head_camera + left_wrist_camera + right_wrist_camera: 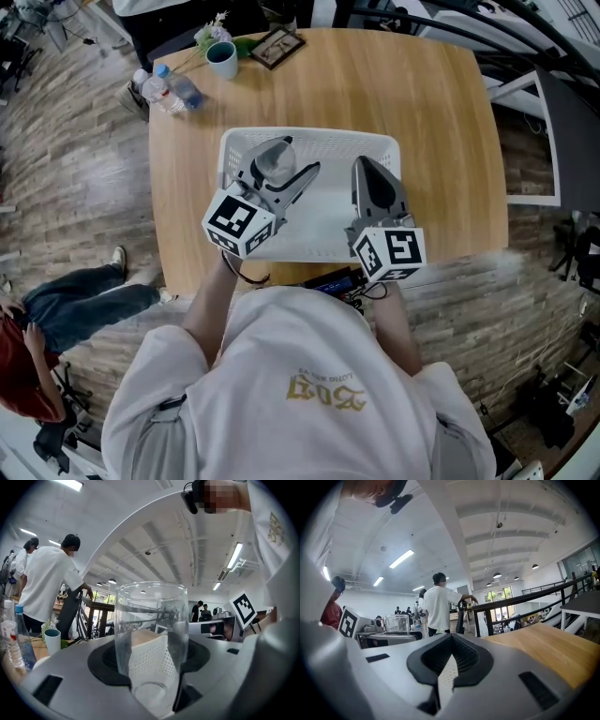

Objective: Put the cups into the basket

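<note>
Left tongs [292, 173] grasp a clear glass cup [275, 159], pads on its lower wall and the cup upright. It sits over the left half of the white basket [309, 139]; I can't tell if its base touches the basket floor. Right tongs [364, 169] are clenched on nothing, over the basket's right half.

Risks:
- The glass is slick and gripped low, so it may slip or tilt if the squeeze loosens too soon.
- Let go from above the floor, it could topple or crack.
- The base may clip the basket wall if moved sideways.
- The right tongs are near and could knock the cup.

A teal cup [222, 58] stands on the worktop [412, 112] at the far left corner, well apart from the basket.

Pose: both forearms reach forward from the body with the tongs roughly level, tipped slightly down. The left ones angle inward and the right point straight ahead.
</note>
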{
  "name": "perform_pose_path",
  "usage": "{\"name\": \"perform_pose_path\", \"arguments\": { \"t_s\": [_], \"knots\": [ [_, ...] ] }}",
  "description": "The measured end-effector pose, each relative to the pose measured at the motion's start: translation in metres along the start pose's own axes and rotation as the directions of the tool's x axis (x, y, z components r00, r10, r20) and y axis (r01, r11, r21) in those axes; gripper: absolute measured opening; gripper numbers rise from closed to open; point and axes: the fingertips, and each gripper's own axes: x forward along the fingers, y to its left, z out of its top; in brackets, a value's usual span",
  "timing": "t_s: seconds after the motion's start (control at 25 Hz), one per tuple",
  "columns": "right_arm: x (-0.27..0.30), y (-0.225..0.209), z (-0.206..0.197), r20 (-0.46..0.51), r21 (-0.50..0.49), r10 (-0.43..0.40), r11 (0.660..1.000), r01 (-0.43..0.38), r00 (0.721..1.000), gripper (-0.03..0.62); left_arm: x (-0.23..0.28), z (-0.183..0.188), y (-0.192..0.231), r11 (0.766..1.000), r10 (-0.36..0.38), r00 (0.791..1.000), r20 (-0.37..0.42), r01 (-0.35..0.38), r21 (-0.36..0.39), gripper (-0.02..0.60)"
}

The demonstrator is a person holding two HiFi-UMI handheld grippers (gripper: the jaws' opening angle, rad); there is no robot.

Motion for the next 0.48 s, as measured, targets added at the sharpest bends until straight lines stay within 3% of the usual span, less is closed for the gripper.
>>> {"name": "perform_pose_path", "arguments": {
  "t_s": [0.48],
  "knots": [
    [0.019,-0.004,-0.023,-0.061,-0.002,0.014,1.000,-0.015,0.998,0.009,0.023,-0.031,-0.007,0.996,-0.090,0.993,-0.071,0.092,0.016,0.267]
  ]
}}
